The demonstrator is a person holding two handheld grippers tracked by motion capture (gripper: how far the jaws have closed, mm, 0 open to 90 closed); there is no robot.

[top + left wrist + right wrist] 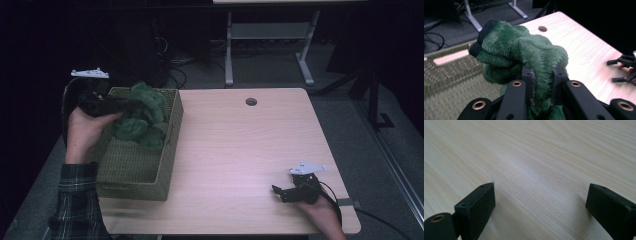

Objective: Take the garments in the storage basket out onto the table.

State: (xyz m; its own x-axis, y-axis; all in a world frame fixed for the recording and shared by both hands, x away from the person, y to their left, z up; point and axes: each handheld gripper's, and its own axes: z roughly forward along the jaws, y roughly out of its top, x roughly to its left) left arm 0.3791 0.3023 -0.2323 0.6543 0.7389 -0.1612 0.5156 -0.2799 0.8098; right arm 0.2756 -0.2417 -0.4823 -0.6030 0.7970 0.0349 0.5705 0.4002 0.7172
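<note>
A fuzzy green garment (144, 114) with a black knit cuff (484, 32) hangs bunched over the woven basket (135, 172) at the table's left. My left gripper (543, 79) is shut on the garment (524, 50), its two black pads pinching a fold of the fleece. In the high view the left gripper (120, 106) is held above the basket's far end. My right gripper (279, 194) rests low at the table's front right corner. Its jaws stand wide apart over bare wood (531, 170), nothing between them.
The light wooden table (240, 145) has a round cable hole (251, 101) near its far edge. Another table's metal legs (229, 50) and cables lie on the dark floor beyond. The right gripper also appears far off in the left gripper view (621, 70).
</note>
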